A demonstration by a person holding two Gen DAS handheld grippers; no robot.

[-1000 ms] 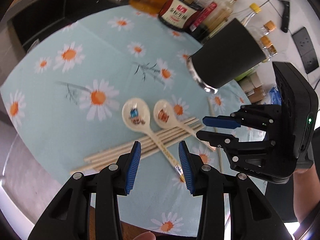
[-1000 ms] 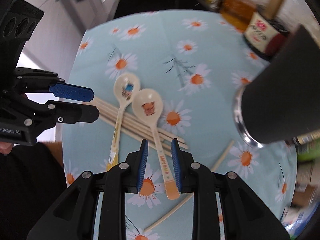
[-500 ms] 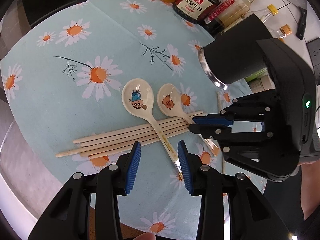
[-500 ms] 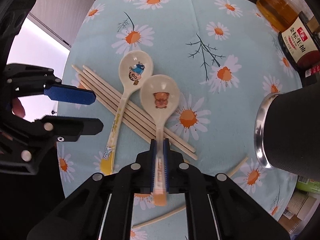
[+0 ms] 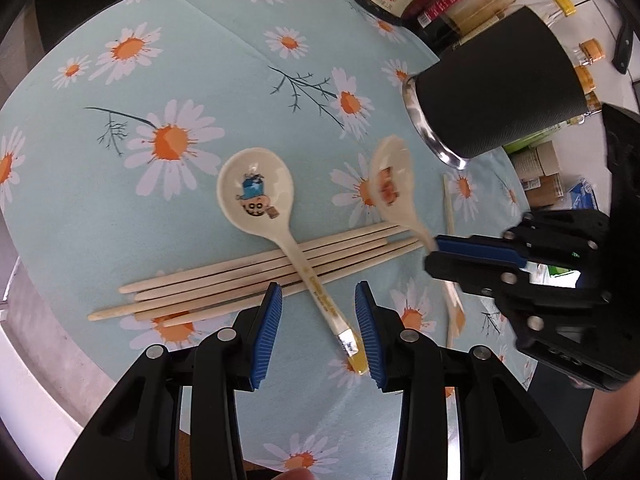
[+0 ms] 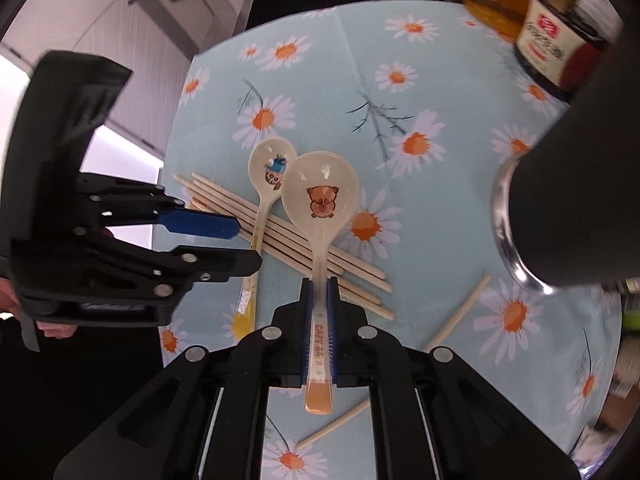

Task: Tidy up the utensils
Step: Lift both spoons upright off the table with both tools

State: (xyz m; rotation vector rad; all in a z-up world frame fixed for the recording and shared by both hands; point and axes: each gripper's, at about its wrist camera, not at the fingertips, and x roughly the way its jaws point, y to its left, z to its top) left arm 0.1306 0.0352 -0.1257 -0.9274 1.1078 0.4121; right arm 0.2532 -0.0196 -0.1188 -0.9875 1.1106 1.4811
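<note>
My right tongs point(image 6: 319, 320) pinch the bear spoon point(image 6: 320, 204) by its handle, beside the black cup point(image 6: 568, 208) — my left tongs point(image 5: 319, 332) spread around the other spoon point(image 5: 256, 200).

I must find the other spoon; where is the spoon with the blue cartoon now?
The blue-cartoon spoon lies on the daisy tablecloth, its handle across the chopsticks, ending between the open left tongs.
</note>
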